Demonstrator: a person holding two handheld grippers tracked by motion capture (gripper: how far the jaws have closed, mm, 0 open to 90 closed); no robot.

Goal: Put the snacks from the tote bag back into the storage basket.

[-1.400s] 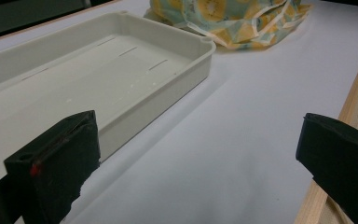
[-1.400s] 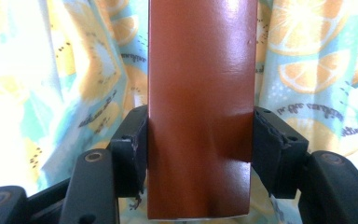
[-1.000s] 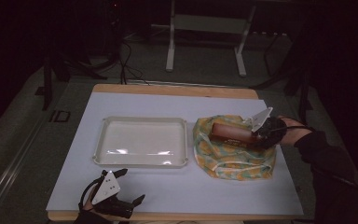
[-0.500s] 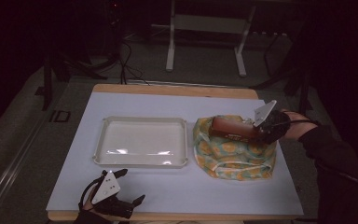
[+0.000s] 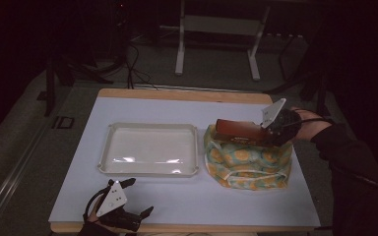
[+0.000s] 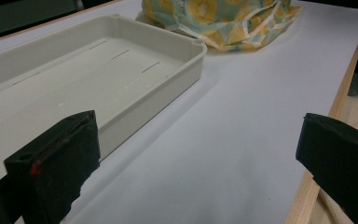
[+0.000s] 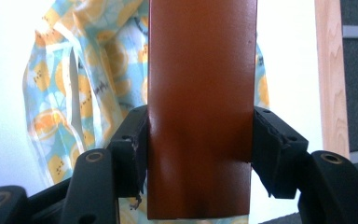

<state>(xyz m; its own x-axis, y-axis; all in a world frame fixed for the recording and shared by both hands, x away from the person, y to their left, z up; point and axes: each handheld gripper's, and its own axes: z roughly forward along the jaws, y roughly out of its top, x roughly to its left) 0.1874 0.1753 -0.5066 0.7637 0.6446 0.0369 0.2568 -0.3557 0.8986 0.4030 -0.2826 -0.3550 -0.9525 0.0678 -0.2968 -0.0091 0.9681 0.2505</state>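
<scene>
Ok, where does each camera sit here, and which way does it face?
High view: above the near table edge, looking forward and down; left gripper and right gripper show.
Left gripper view: low on the table, facing the tray between its open jaws.
Right gripper view: looks along its jaws, clamped on the brown box.
All three share the patterned bag.

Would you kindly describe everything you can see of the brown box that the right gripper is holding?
The brown box is a long, flat, reddish-brown block with a smooth, slightly glossy surface and straight edges; its material is unclear. The right gripper is shut on one end, its black jaws pressing both long sides. The box lies roughly level, pointing toward the white tray, held over the orange-patterned cloth bag. Whether its underside touches the bag cannot be told.
</scene>
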